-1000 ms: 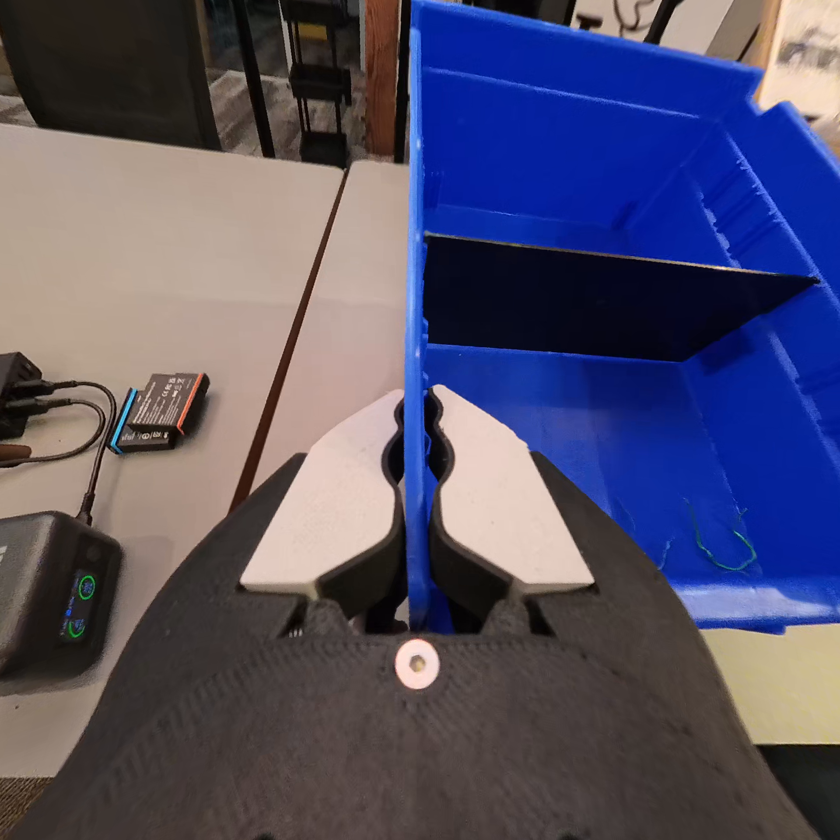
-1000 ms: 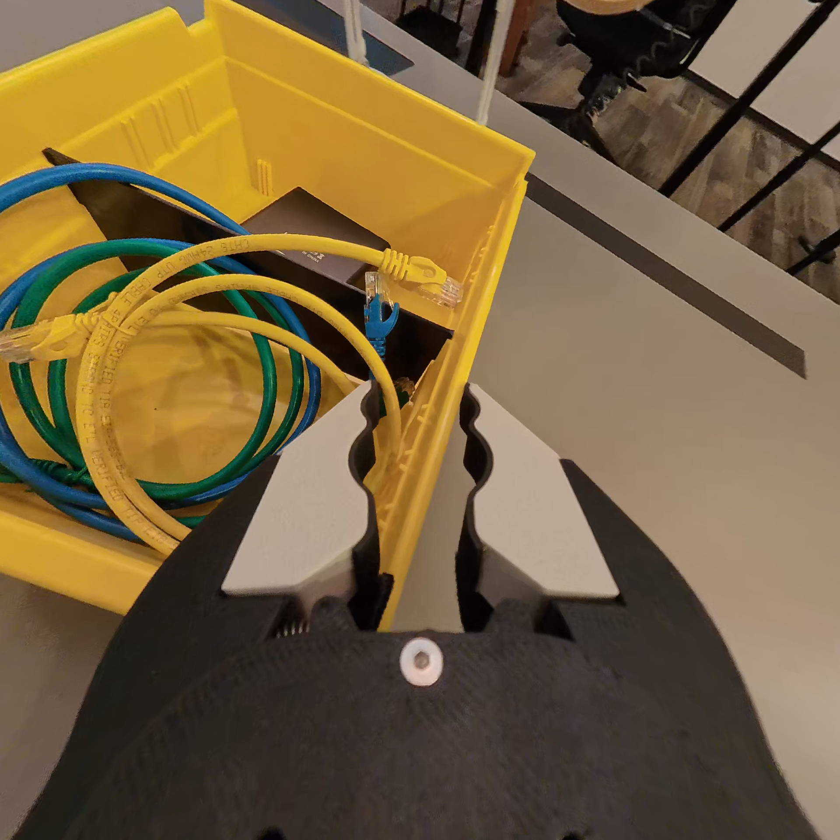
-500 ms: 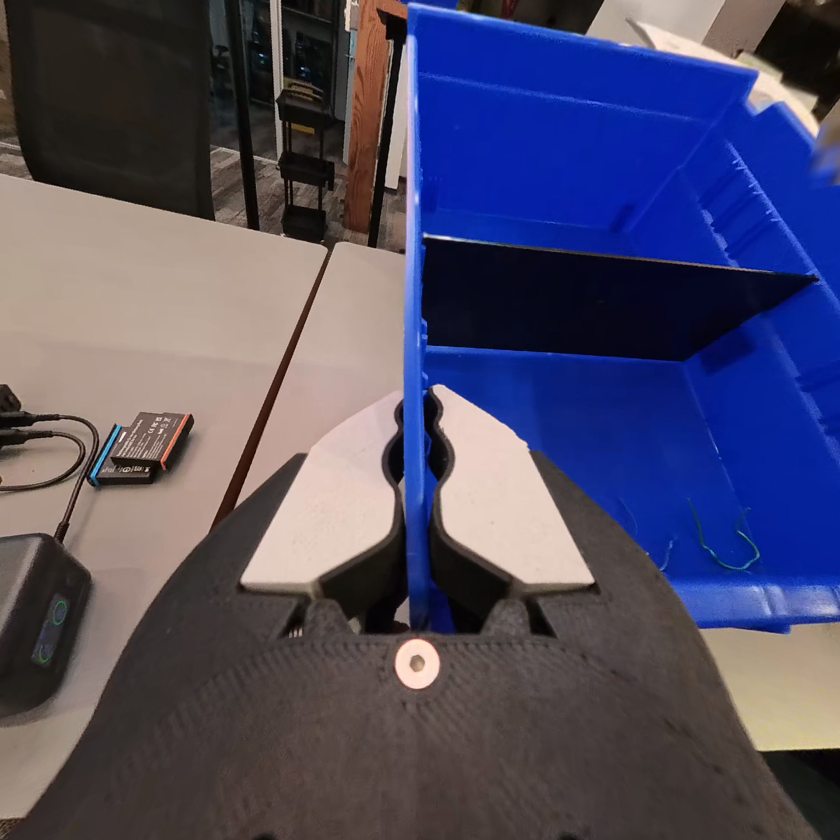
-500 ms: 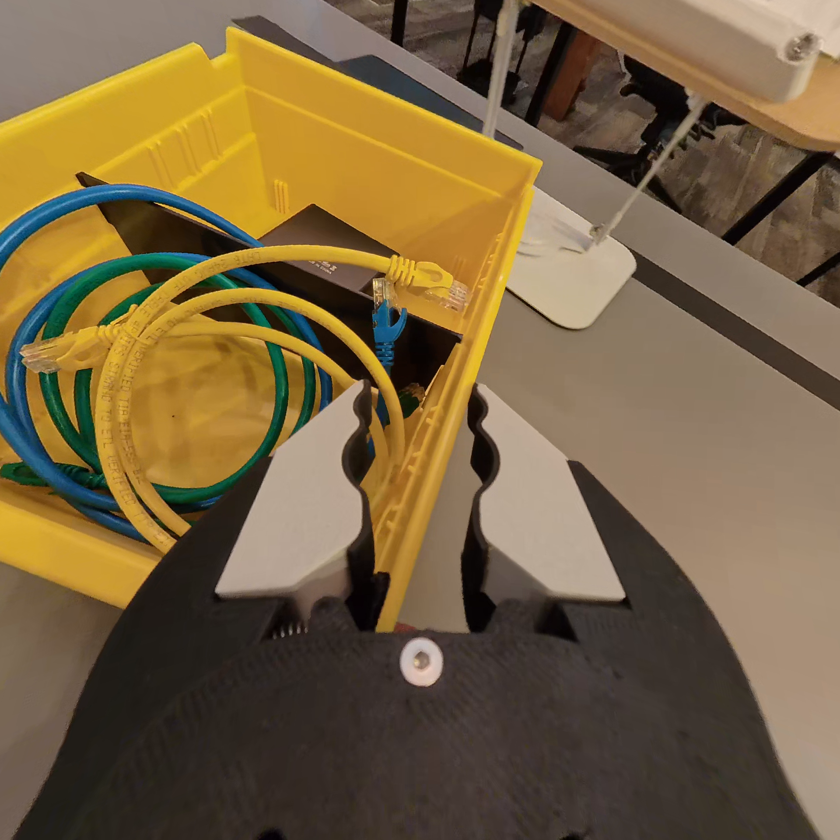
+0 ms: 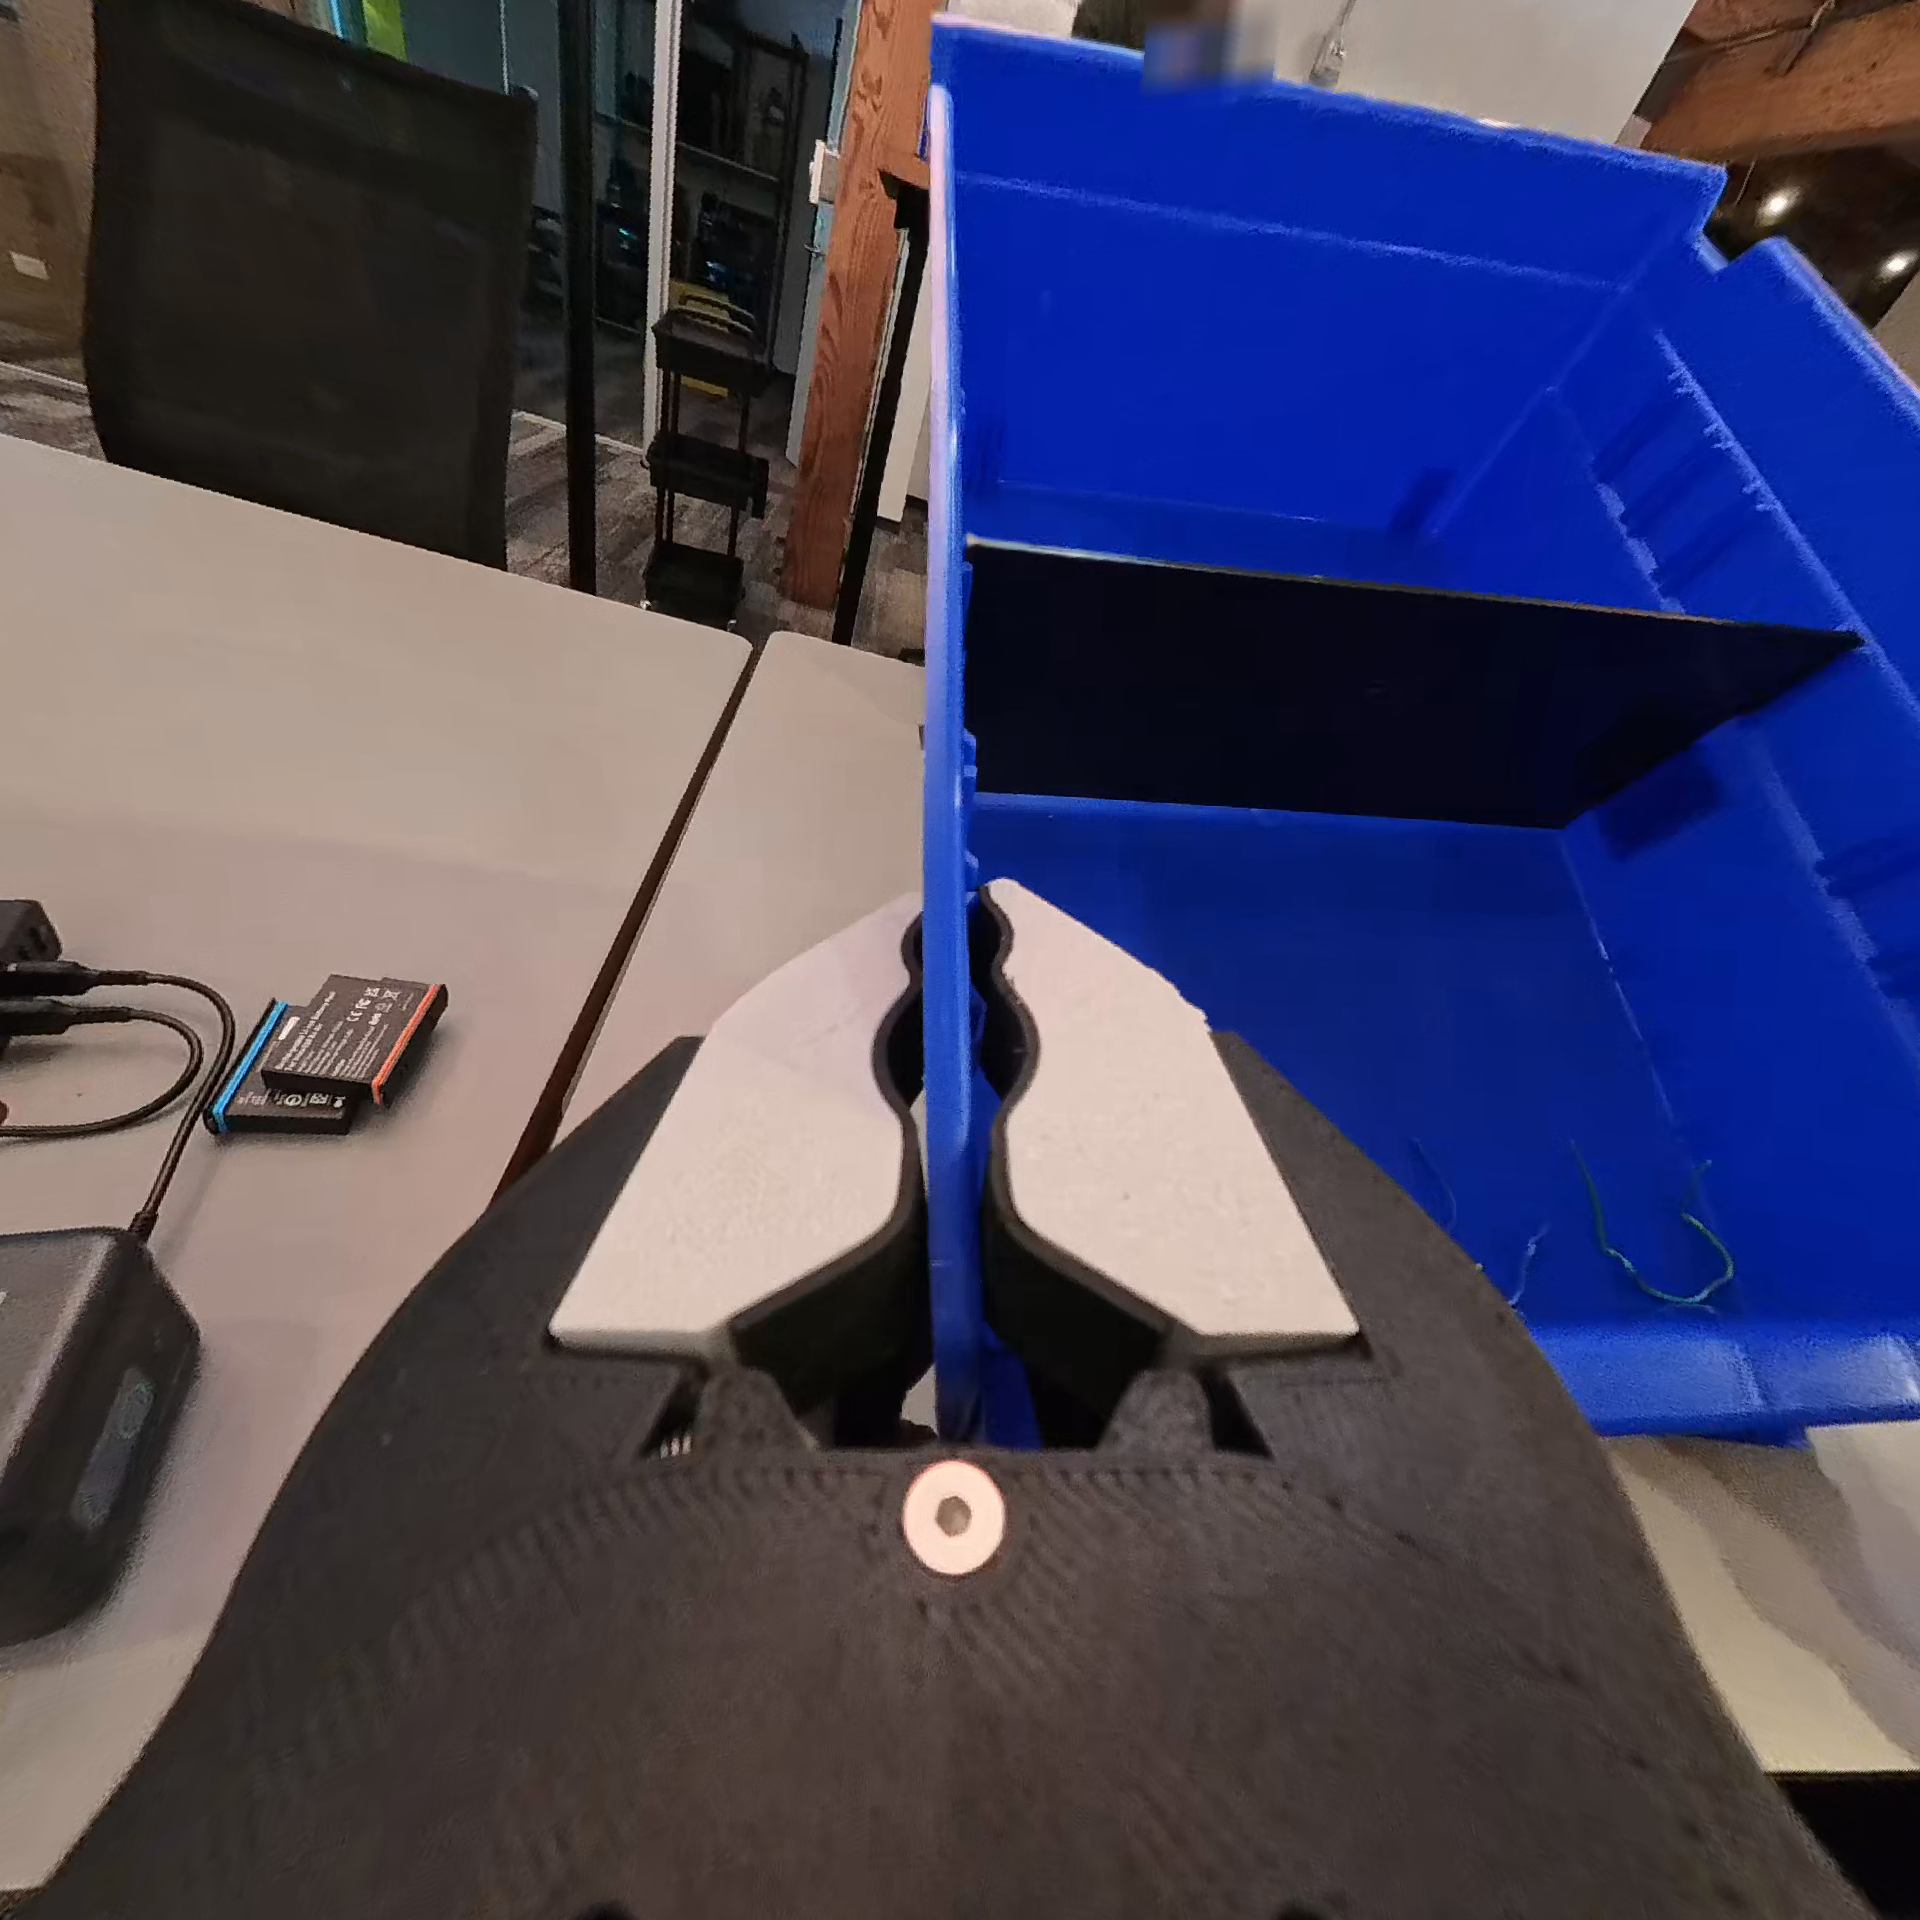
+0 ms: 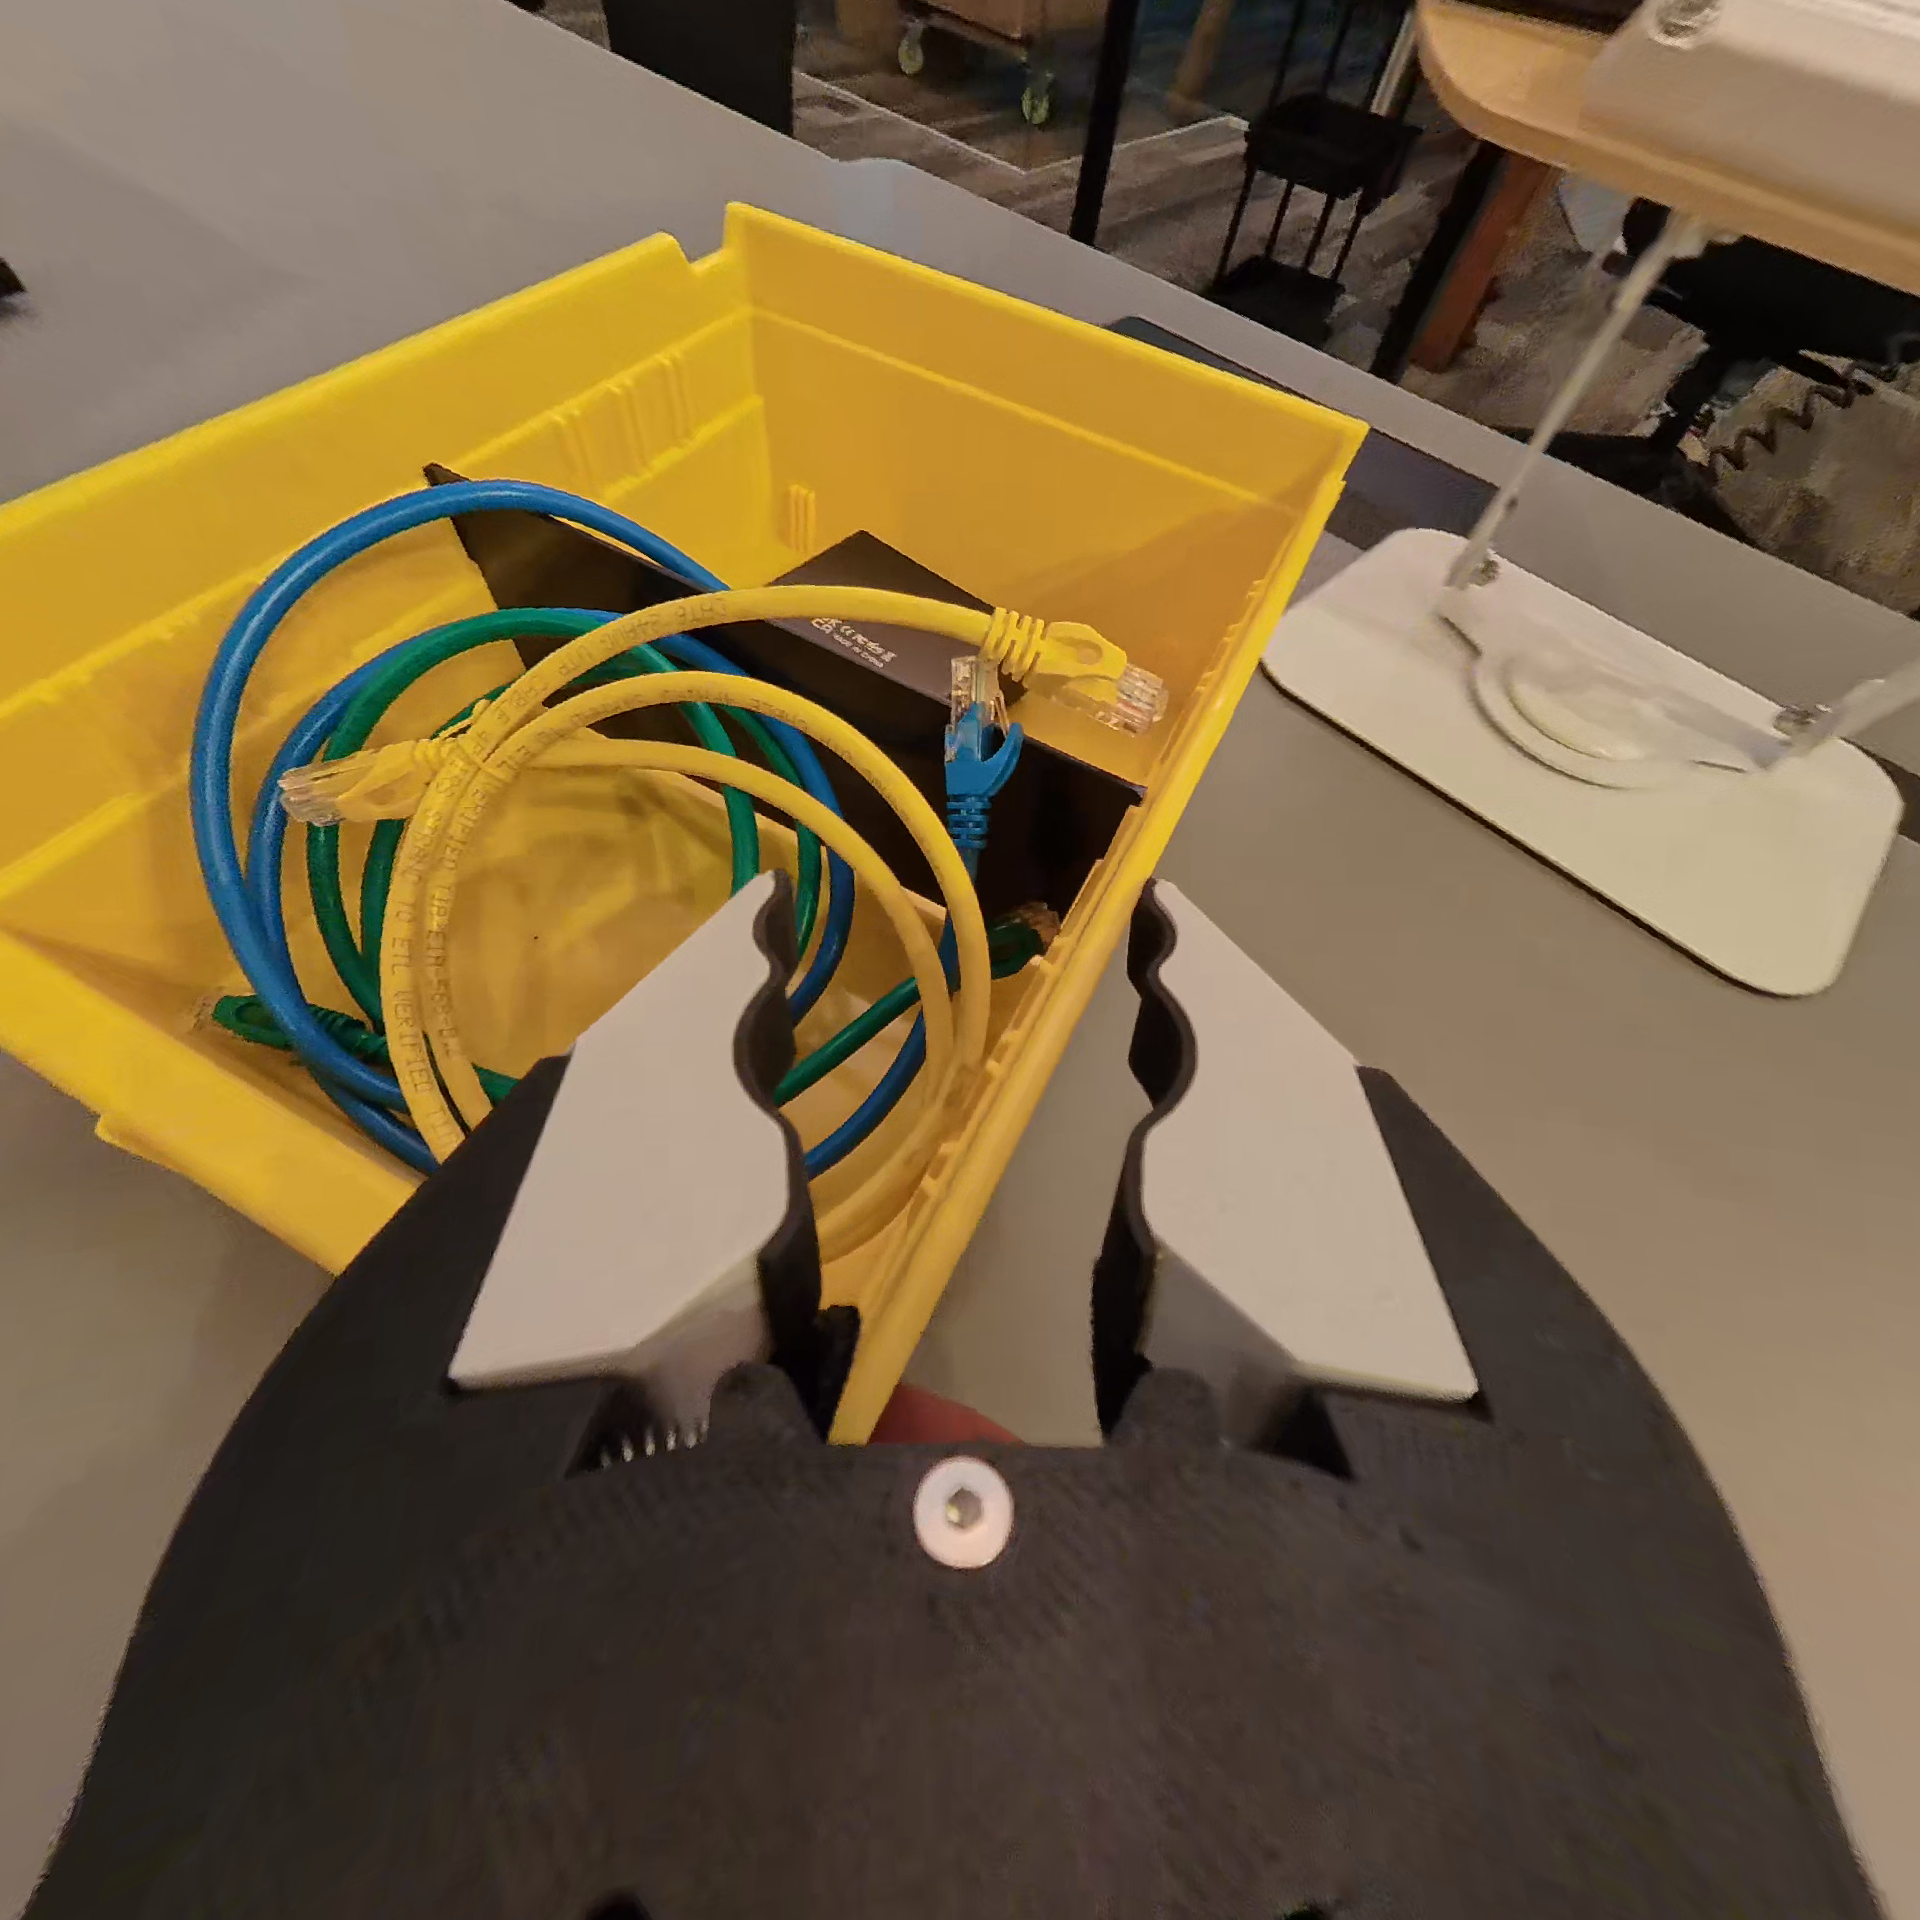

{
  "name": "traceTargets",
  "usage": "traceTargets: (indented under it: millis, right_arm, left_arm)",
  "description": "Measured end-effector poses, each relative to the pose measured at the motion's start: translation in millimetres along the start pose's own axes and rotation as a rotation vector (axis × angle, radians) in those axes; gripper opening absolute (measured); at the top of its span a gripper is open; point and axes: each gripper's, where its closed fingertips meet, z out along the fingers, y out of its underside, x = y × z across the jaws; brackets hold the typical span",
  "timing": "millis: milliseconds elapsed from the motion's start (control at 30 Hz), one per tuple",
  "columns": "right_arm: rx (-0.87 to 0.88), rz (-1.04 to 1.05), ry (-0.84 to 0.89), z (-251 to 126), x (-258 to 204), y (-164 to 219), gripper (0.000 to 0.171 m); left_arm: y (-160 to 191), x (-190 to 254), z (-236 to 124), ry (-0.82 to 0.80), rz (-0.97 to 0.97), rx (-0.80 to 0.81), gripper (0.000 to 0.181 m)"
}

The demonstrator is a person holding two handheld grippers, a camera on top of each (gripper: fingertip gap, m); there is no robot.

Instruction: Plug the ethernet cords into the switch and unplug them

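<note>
In the middle of the left wrist view, the left gripper (image 5: 951, 935) is clamped tight on the side wall of the big blue plastic bin (image 5: 1351, 416), whose near compartment holds only scraps of thin wire. Over in the right wrist view, the right gripper (image 6: 956, 914) straddles the wall of the yellow plastic bin (image 6: 1039, 436) with its jaws spread; the left pad seems to touch the wall, the right stands clear, so nothing is gripped.

The flat black box of a switch (image 6: 883, 623) lies in the far compartment, upper centre of the frame, its long axis running from upper left to lower right, tipped over the black divider (image 6: 499, 540). I cannot see its ports.

The coiled yellow, blue and green ethernet cords (image 6: 582, 831) fill the near compartment, all loose, plugs unseated.

My judgement: lift the right gripper clear of the wall first. Then take the switch squarely across its short side, so it comes out level onto the grey bench (image 6: 1455, 1143).
</note>
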Motion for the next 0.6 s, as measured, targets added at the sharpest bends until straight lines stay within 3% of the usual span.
traceTargets:
  millis: [600]
  right_arm:
    - [0.028,0.025,-0.193,50.0,-145.0,-36.5,0.098]
  left_arm:
    - [-4.1,1.3,-2.9,0.022,0.022,0.032,0.004]
